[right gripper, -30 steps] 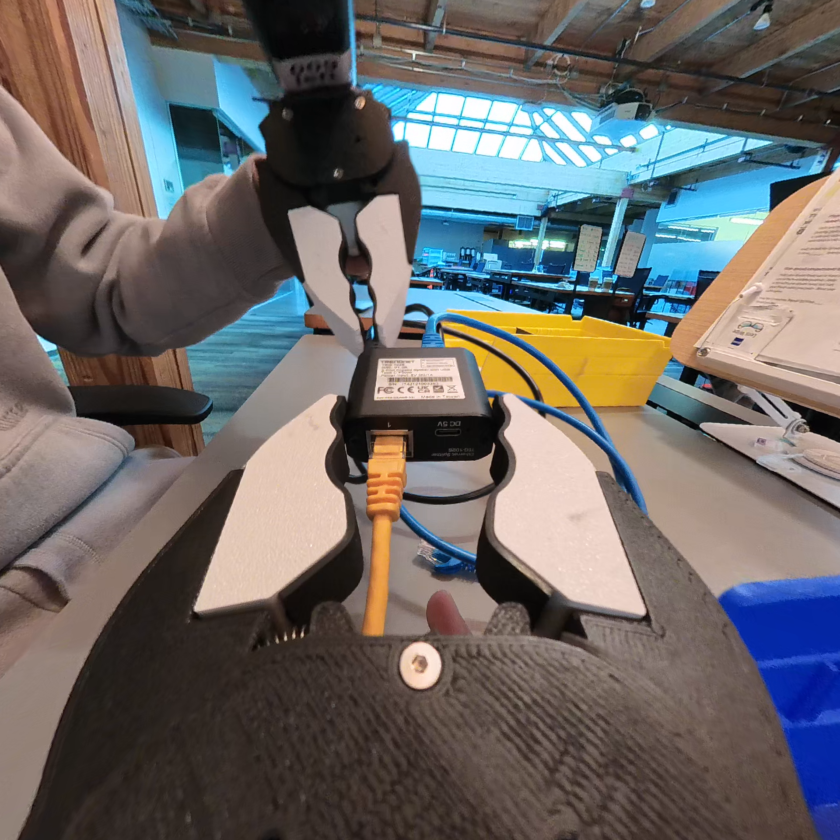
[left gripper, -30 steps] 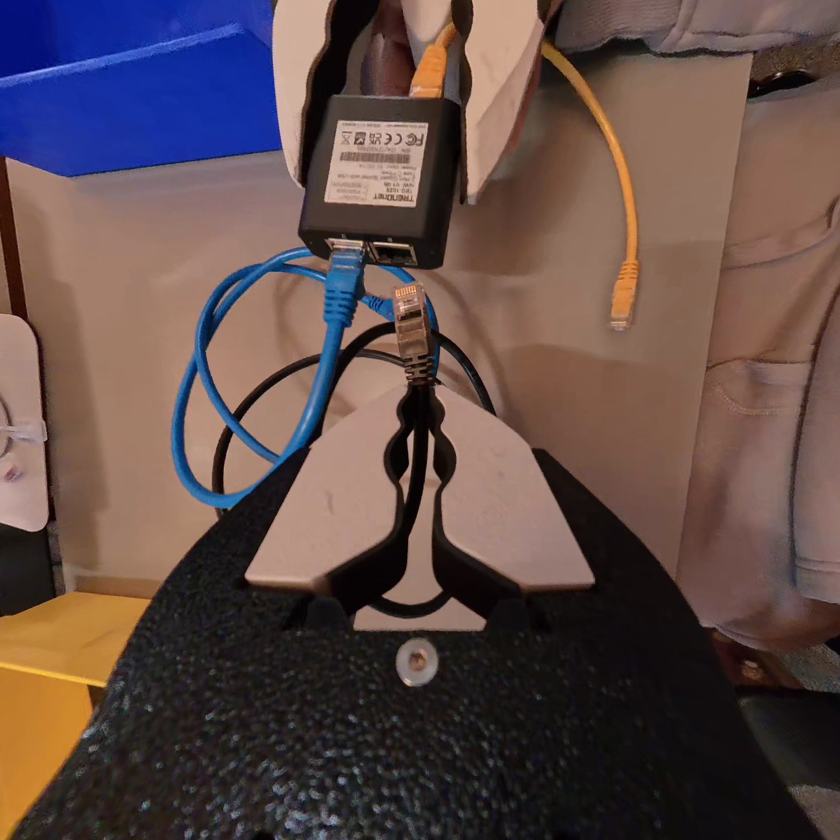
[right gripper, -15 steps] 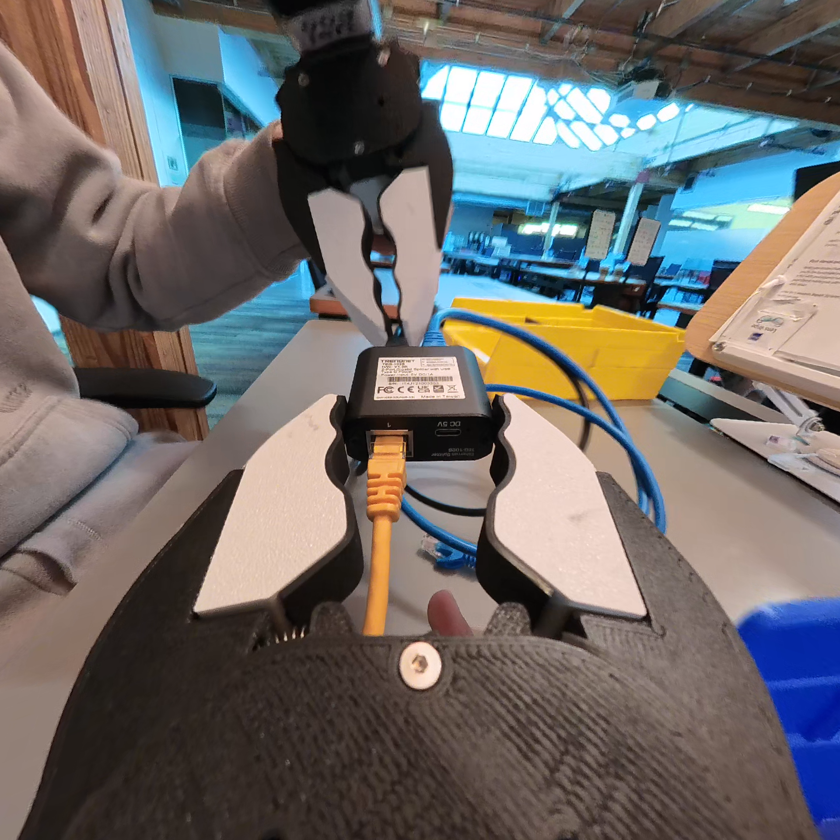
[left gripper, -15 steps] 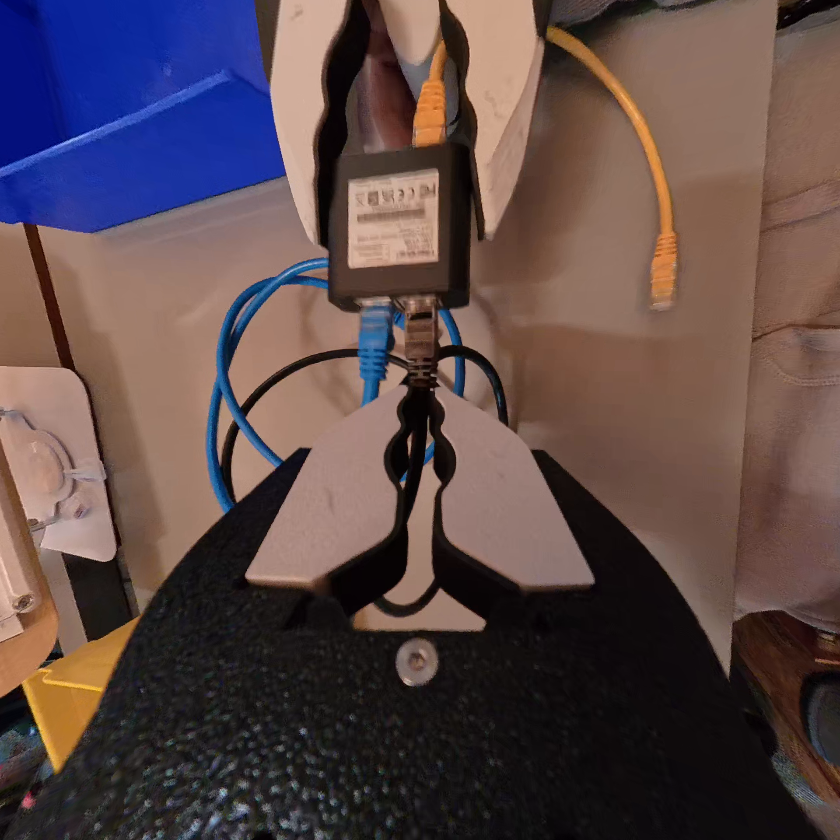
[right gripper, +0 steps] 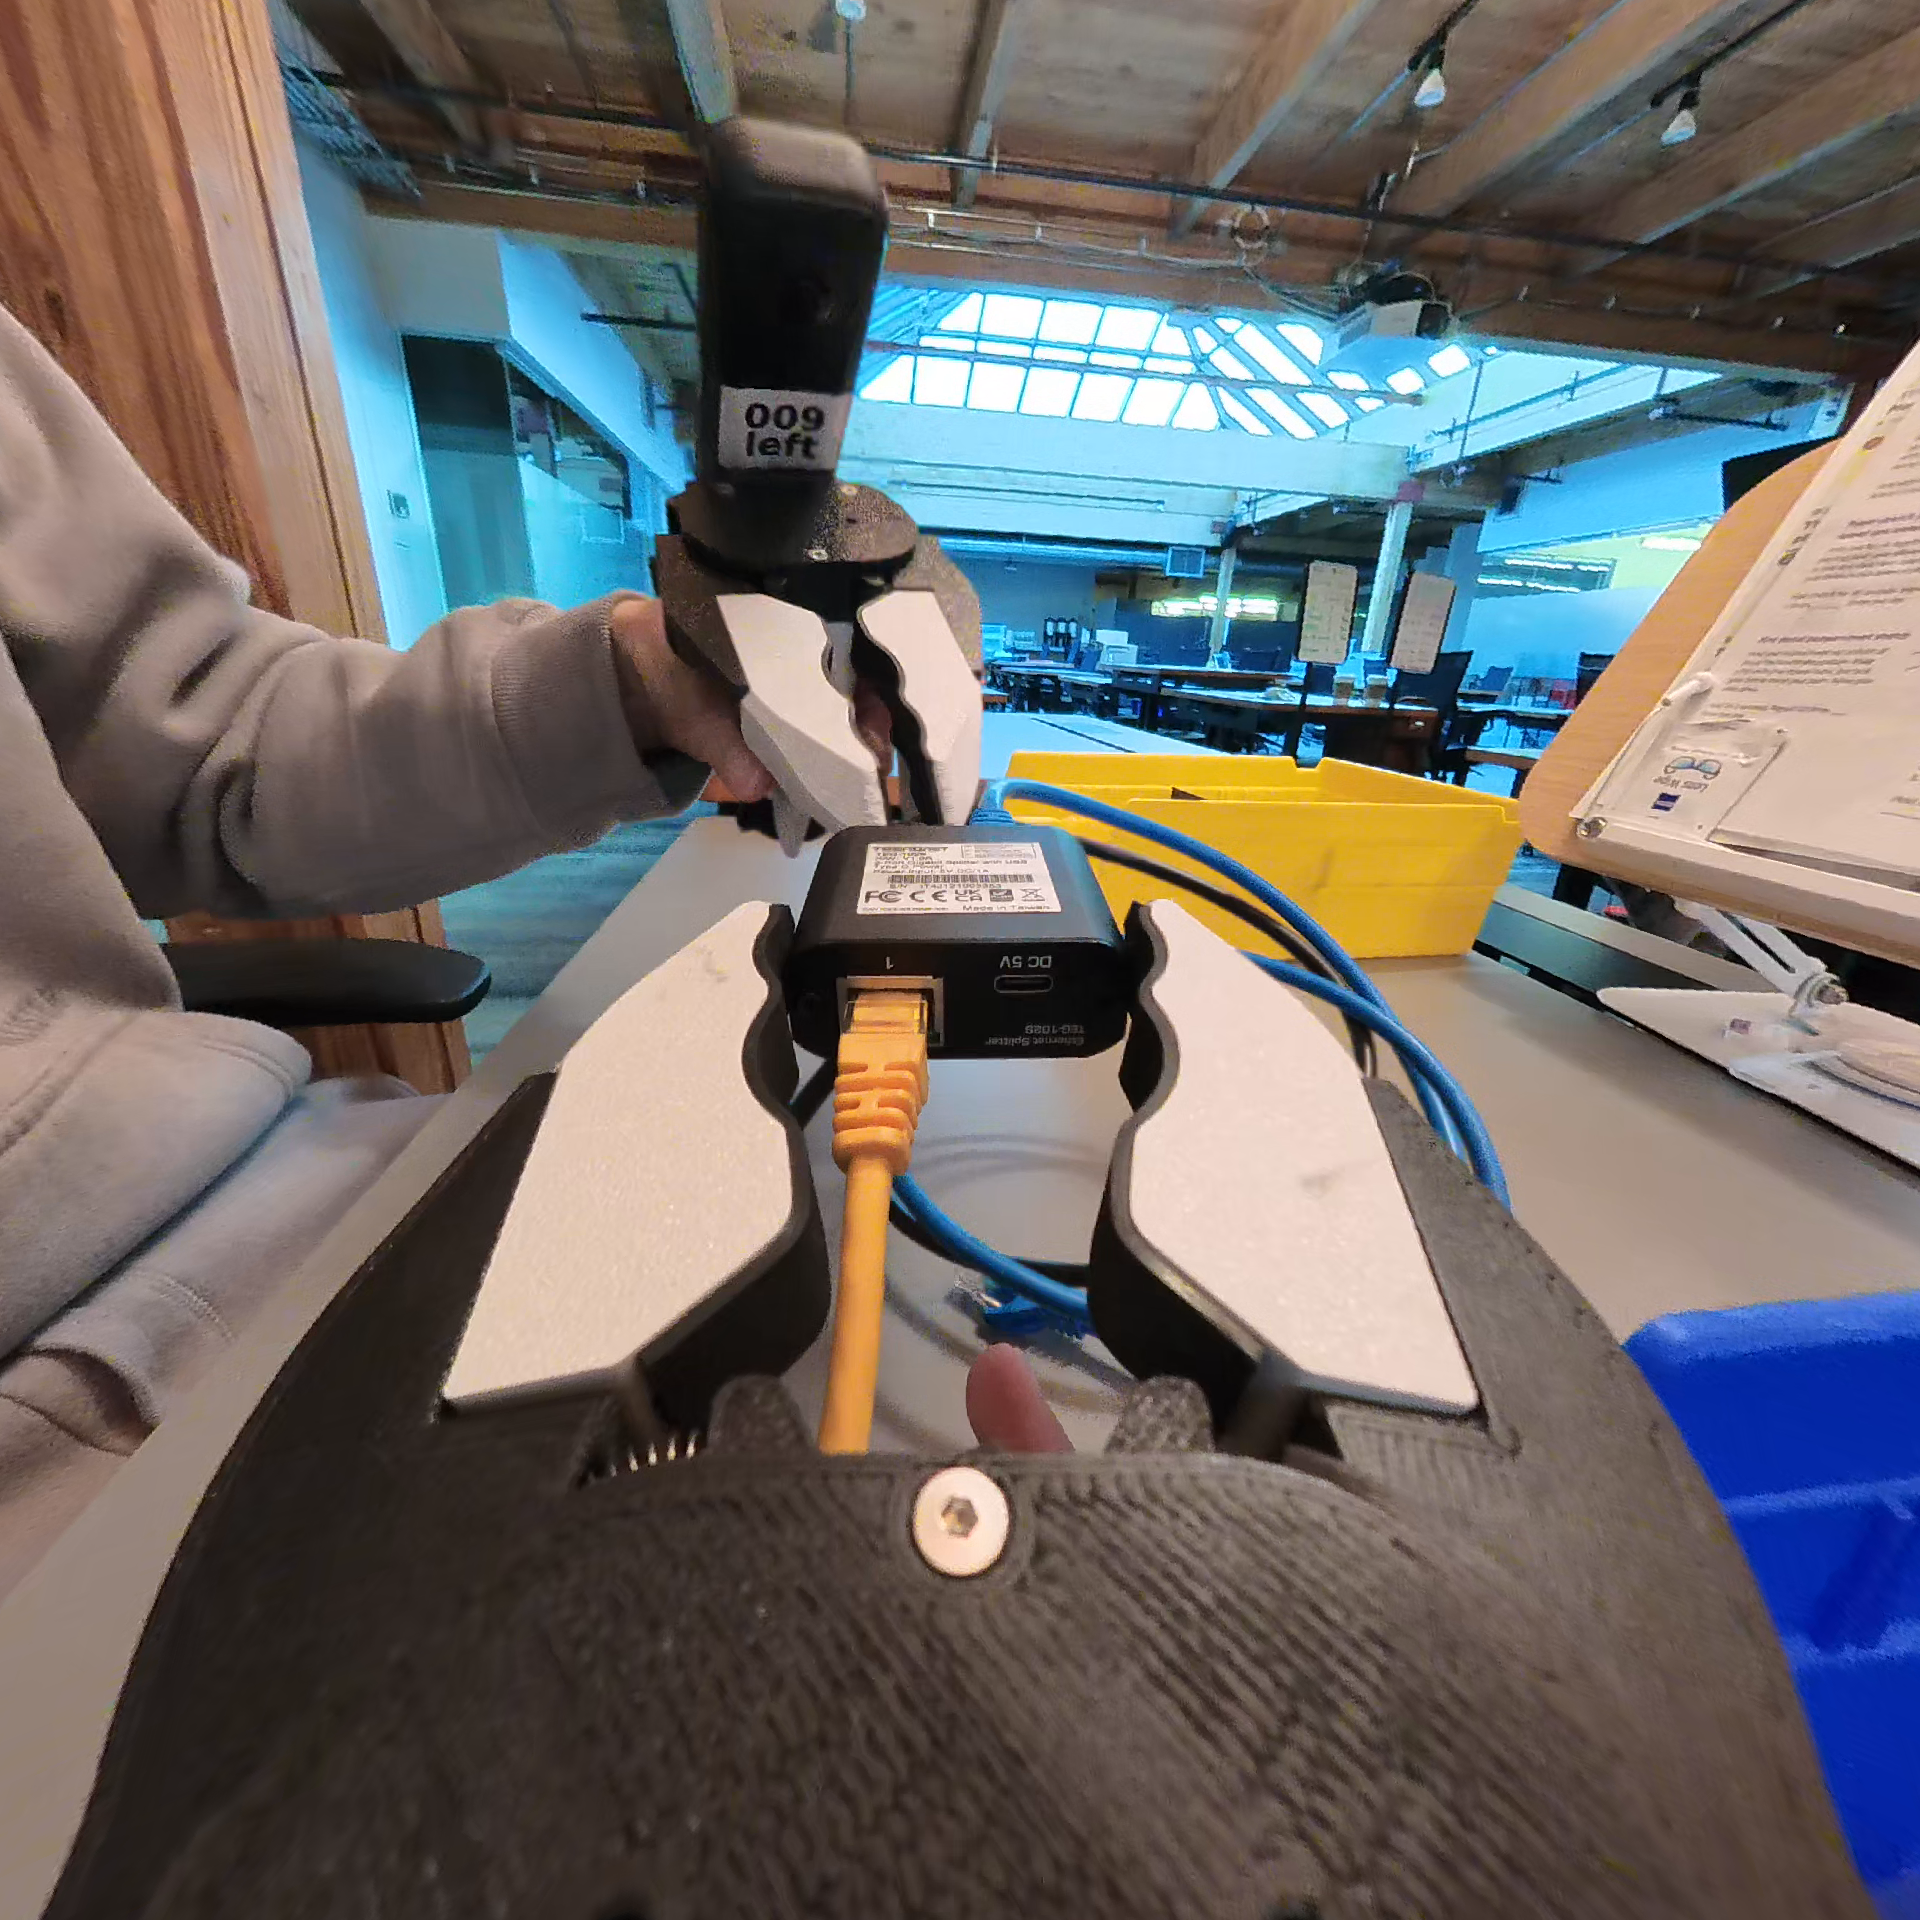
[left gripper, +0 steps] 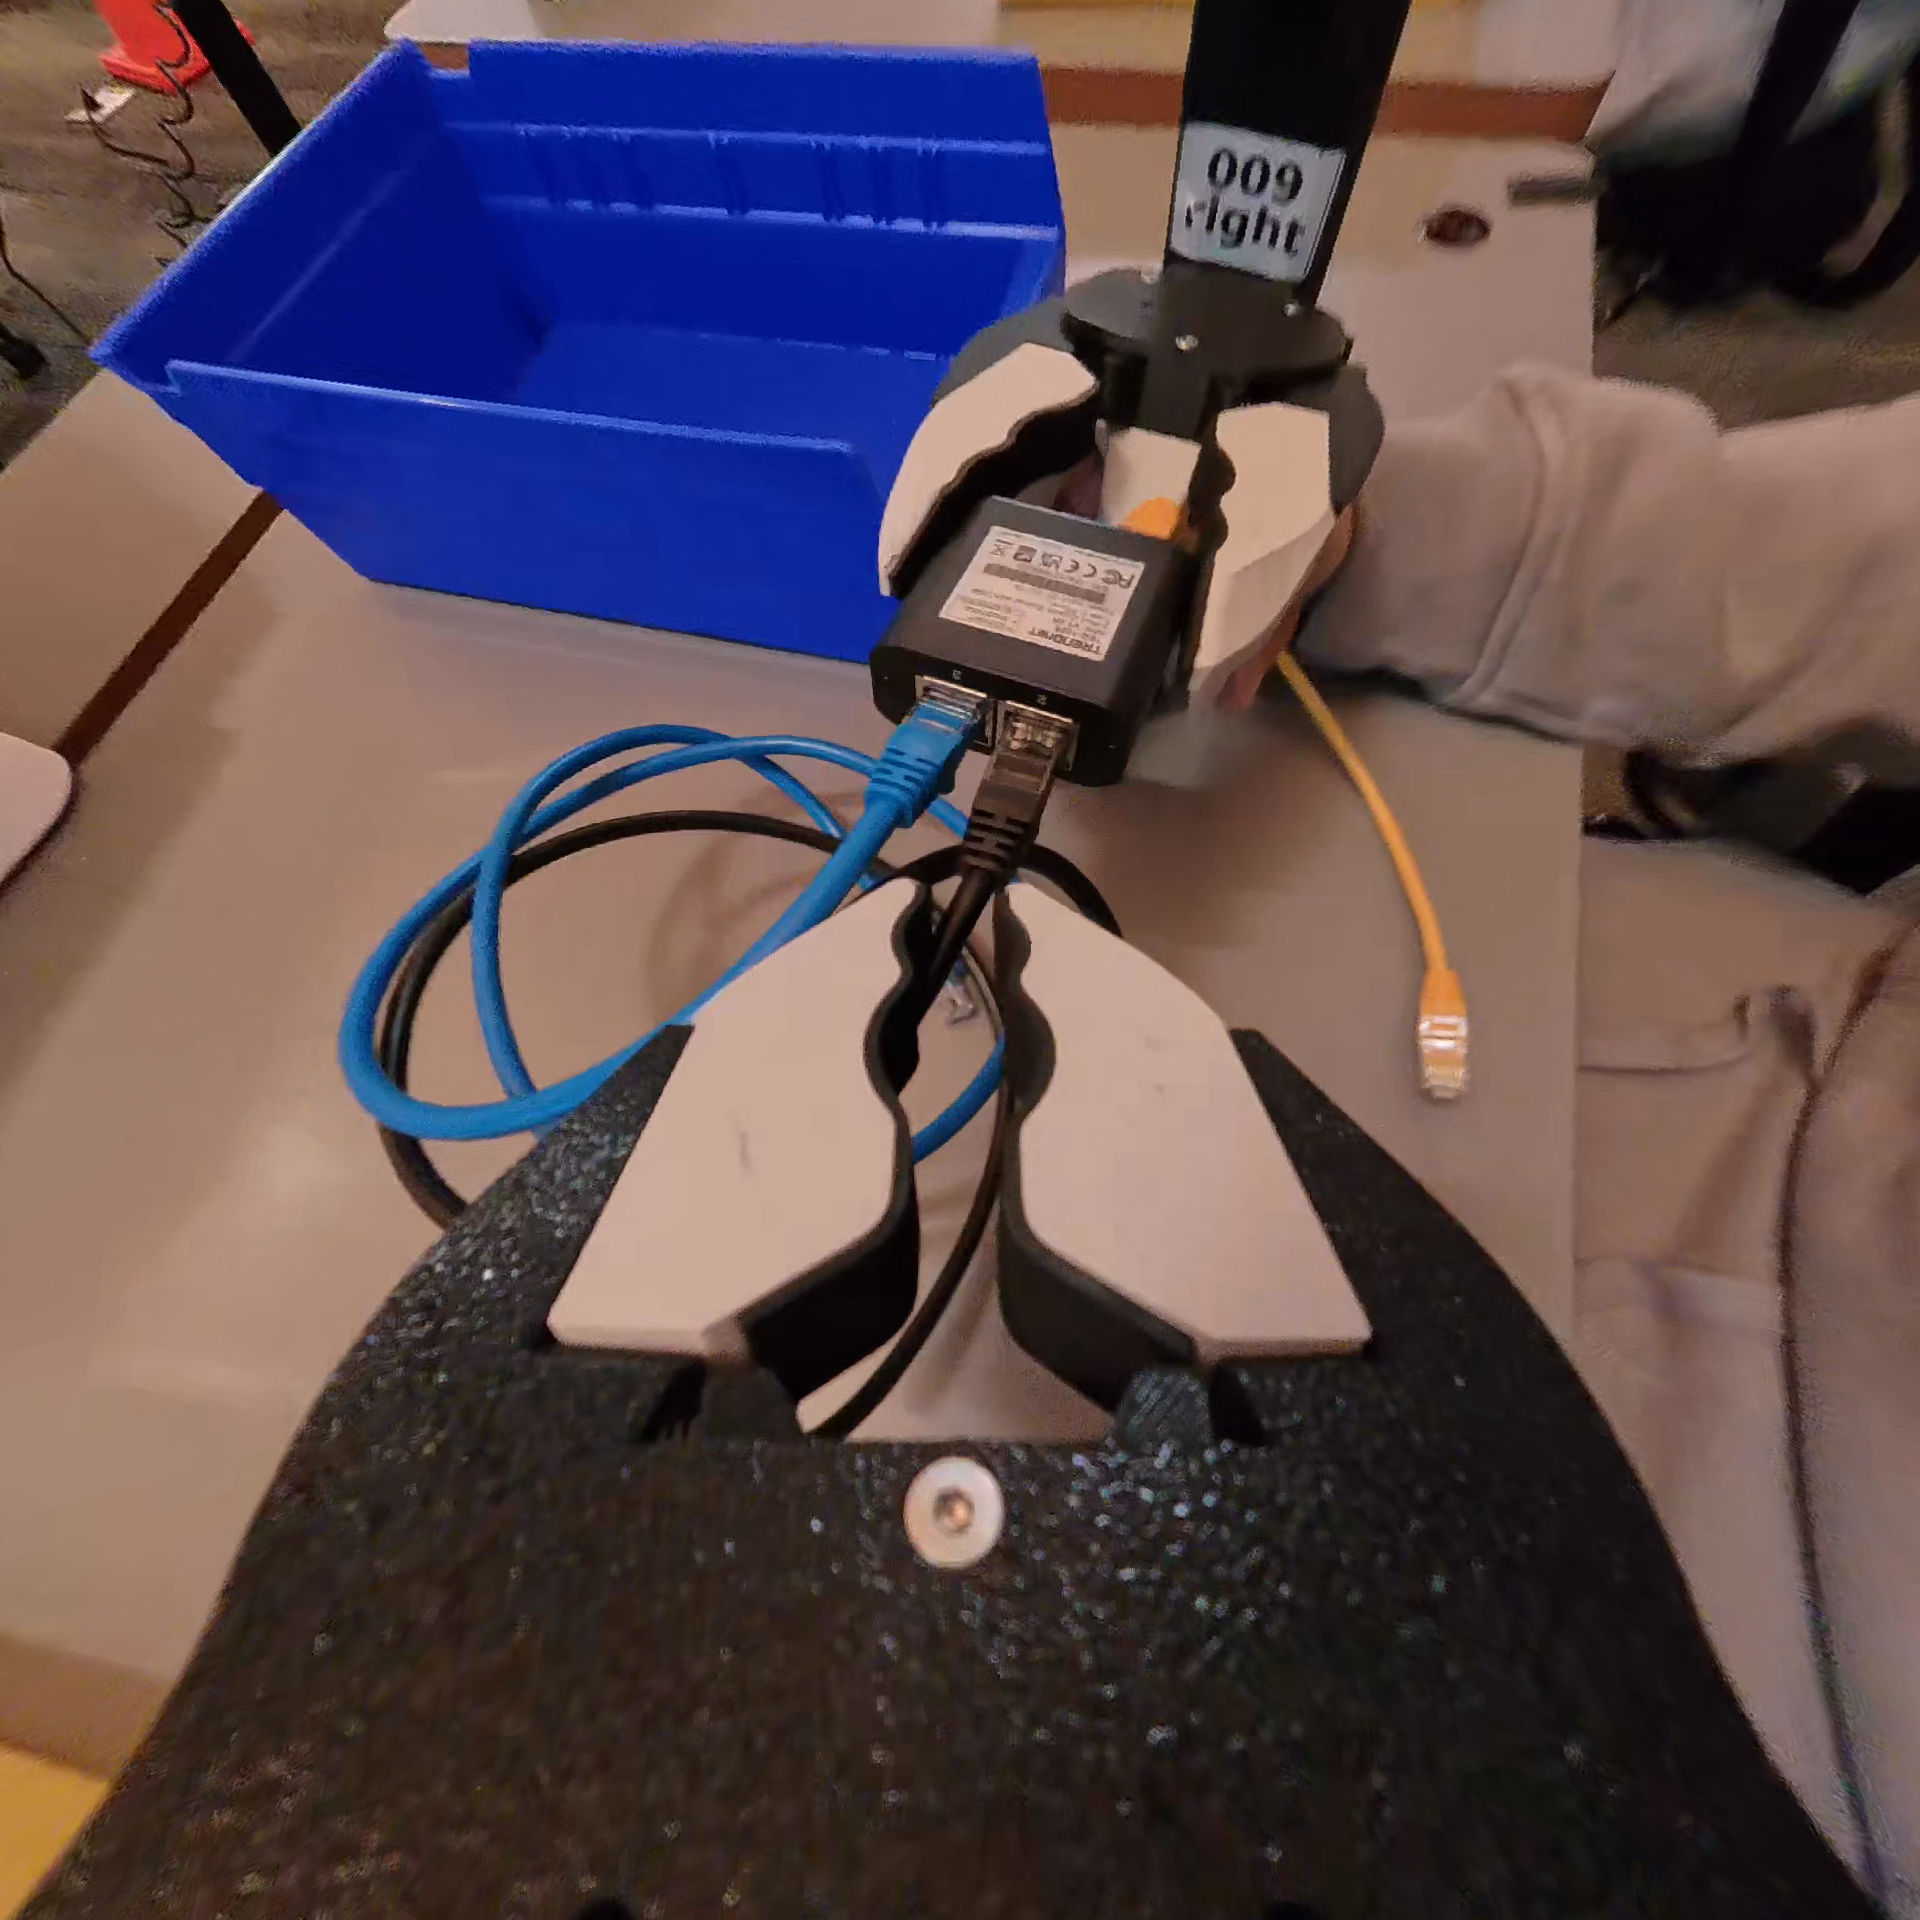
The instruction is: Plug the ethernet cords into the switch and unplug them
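My right gripper [right gripper: 961,920] is shut on the small black switch [right gripper: 956,935] and holds it just above the grey table [left gripper: 208,831]. An orange cord [right gripper: 878,1049] is plugged into the switch's side facing the right wrist camera; its free plug [left gripper: 1442,1039] lies on the table. On the opposite side, a blue cord [left gripper: 920,748] and a black cord [left gripper: 1013,790] sit plugged in side by side. My left gripper [left gripper: 964,899] is closed around the black cord just behind its plug. It shows in the right wrist view [right gripper: 883,821] behind the switch. The right gripper [left gripper: 1049,623] shows in the left wrist view.
A blue bin [left gripper: 582,478] stands on the table behind the switch. A yellow bin [right gripper: 1299,862] and a tilted board with papers [right gripper: 1766,675] stand on the other side. Blue and black cord loops [left gripper: 436,987] lie on the table. The person's grey sleeves [left gripper: 1558,561] flank the grippers. Spacing between my two grippers at the tips: around 6 cm.
The black plug went from just short of the switch into the port beside the blue cord. Both grippers have since tilted, so the left wrist view now looks down at the table.
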The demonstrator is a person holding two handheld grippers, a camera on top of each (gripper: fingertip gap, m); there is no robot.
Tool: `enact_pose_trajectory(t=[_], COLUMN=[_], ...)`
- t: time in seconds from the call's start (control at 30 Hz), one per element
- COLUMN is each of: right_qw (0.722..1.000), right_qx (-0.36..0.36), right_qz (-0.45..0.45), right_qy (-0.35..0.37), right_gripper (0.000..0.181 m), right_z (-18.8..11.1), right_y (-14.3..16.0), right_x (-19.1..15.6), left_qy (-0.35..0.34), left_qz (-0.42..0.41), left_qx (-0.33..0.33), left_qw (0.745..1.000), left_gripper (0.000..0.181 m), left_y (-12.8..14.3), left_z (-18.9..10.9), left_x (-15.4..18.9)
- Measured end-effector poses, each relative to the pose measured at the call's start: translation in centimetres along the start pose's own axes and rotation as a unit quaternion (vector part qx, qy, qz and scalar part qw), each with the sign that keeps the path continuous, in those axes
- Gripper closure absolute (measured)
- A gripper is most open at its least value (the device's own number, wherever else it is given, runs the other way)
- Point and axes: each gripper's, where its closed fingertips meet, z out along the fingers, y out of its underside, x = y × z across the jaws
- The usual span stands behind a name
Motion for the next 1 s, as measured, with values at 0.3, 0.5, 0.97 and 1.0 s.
enact_pose_trajectory(t=[0.3, 0.5, 0.97, 1.0], right_qw=[1.000, 1.000, 1.000, 1.000], right_qx=[-0.003, 0.000, 0.018, 0.017], right_qz=[-0.002, 0.003, 0.008, 0.001], right_qy=[-0.008, -0.014, 0.011, 0.020], right_gripper=[0.120, 0.120, 0.119, 0.120], right_z=[0.1, 0.1, -0.1, 0.0], right_y=[0.1, 0.0, -0.4, -0.5], right_x=[-0.2, -0.4, 0.4, 0.5], left_qy=[0.022, 0.025, 0.036, 0.035], left_qz=[-0.018, 0.037, 0.016, 0.011], left_qx=[0.048, 0.021, 0.186, 0.206], left_qw=[0.998, 0.999, 0.982, 0.978], left_gripper=[0.173, 0.177, 0.177, 0.165], left_y=[0.2, 0.2, -4.7, -5.3], left_z=[-0.2, 0.0, -1.0, -1.9], left_x=[0.3, 0.7, 1.4, 1.5])
